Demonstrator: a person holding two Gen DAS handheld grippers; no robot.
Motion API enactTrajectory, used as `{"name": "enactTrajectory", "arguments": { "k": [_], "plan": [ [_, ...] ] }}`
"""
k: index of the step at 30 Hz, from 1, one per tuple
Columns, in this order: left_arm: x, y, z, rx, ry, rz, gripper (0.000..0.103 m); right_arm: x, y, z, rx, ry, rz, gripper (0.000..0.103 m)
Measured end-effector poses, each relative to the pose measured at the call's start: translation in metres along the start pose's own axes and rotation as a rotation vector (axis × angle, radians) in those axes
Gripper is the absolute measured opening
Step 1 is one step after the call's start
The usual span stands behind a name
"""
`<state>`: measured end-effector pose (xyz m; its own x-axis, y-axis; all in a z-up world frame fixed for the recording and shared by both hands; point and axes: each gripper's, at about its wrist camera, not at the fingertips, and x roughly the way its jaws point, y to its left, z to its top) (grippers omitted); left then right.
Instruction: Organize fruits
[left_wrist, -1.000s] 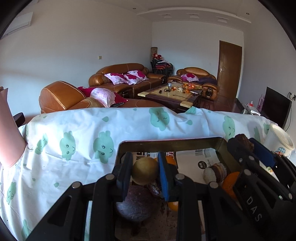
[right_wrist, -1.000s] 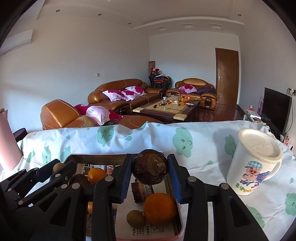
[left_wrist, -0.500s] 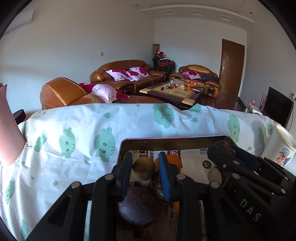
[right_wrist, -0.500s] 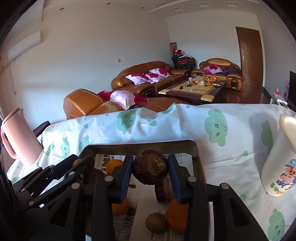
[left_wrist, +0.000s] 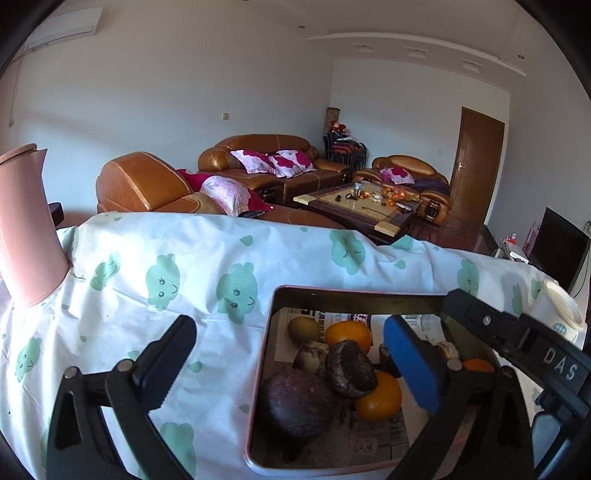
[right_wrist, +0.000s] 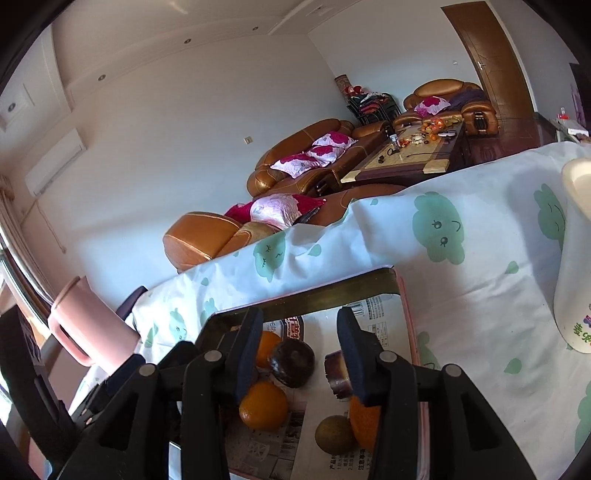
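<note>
A pink-rimmed tray (left_wrist: 263, 354) lined with newspaper holds the fruit: a large dark purple fruit (left_wrist: 295, 402), a dark brown one (left_wrist: 351, 365), oranges (left_wrist: 378, 404), and a small green-brown fruit (left_wrist: 303, 328). My left gripper (left_wrist: 291, 354) is open and empty, straddling the tray's left wall. In the right wrist view the tray (right_wrist: 404, 295) shows a dark round fruit (right_wrist: 295, 362), oranges (right_wrist: 263, 405), a cut brown piece (right_wrist: 338, 374) and a green-brown fruit (right_wrist: 334, 434). My right gripper (right_wrist: 299, 332) is open and empty just above them.
The table wears a white cloth with green cloud faces (left_wrist: 162, 280). A pink jug (left_wrist: 24, 229) stands at the far left. A white lidded cartoon mug (right_wrist: 576, 258) stands to the tray's right. Brown sofas and a coffee table lie beyond the table's far edge.
Both grippers have opened. The left let go of the small green-brown fruit and the right let go of the dark round fruit; both now lie in the tray. The right view has tilted.
</note>
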<state>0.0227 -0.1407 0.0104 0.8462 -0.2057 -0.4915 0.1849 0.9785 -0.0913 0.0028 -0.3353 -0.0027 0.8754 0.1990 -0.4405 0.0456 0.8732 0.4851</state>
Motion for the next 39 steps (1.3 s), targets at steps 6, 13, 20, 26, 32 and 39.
{"name": "enactTrajectory", "arguments": {
  "k": [6,13,20,26,32,39],
  "plan": [
    [-0.018,-0.011,-0.006,0.080,-0.052,0.030,0.103,-0.031,0.011,-0.006,-0.034,-0.181,-0.057,0.080],
    [-0.034,0.001,-0.016,0.056,-0.093,0.059,0.103,-0.056,0.027,-0.020,-0.130,-0.331,-0.201,0.080],
    [-0.051,0.006,-0.024,0.081,-0.132,0.080,0.103,-0.087,0.039,-0.034,-0.194,-0.385,-0.257,0.080],
    [-0.062,0.008,-0.029,0.086,-0.155,0.076,0.103,-0.107,0.053,-0.049,-0.259,-0.448,-0.301,0.081],
    [-0.071,0.010,-0.033,0.082,-0.167,0.072,0.103,-0.114,0.063,-0.057,-0.303,-0.477,-0.318,0.081],
    [-0.073,0.010,-0.034,0.080,-0.167,0.072,0.103,-0.114,0.065,-0.058,-0.314,-0.484,-0.324,0.082]
  ]
}}
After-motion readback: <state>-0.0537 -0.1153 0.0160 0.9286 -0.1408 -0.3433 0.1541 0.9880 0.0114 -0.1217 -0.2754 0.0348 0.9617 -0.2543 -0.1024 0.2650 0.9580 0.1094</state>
